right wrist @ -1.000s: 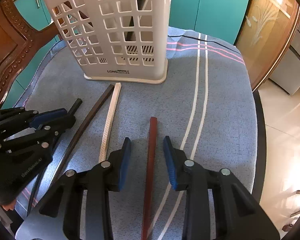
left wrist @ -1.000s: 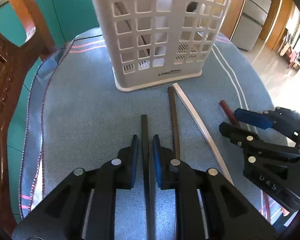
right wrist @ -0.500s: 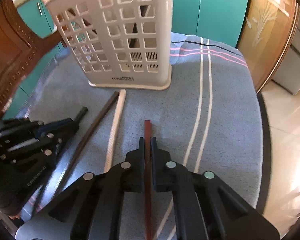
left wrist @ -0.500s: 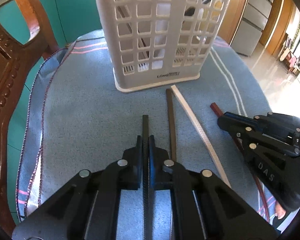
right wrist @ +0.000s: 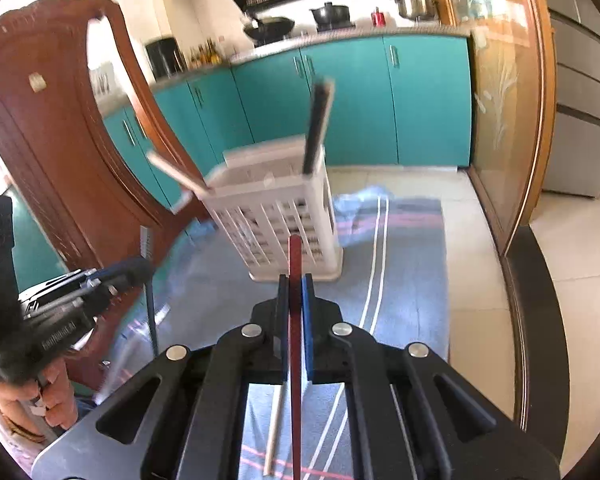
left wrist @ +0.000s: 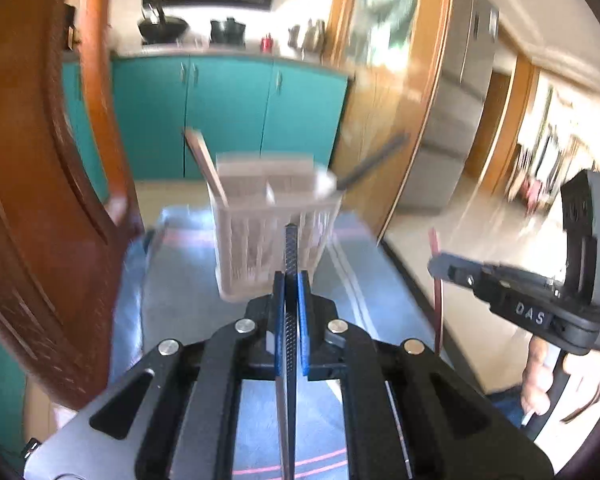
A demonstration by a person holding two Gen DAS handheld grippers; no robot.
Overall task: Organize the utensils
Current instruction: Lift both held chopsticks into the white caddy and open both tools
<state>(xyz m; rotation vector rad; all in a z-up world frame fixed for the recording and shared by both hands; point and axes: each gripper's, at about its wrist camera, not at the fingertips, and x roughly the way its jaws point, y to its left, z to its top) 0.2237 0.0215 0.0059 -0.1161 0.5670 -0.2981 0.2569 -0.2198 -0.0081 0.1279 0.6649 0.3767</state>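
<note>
Sticks are up off the cloth. Left gripper pinches a black stick; right gripper pinches a red stick, both near the basket.

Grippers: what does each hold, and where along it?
Left gripper: black textured chopstick, near its upper end. Right gripper: dark red chopstick, likewise.

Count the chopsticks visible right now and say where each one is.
5. A black chopstick in the left gripper, a red chopstick in the right gripper, two sticking out of the basket, one white chopstick on the cloth. Others may be hidden.
</note>
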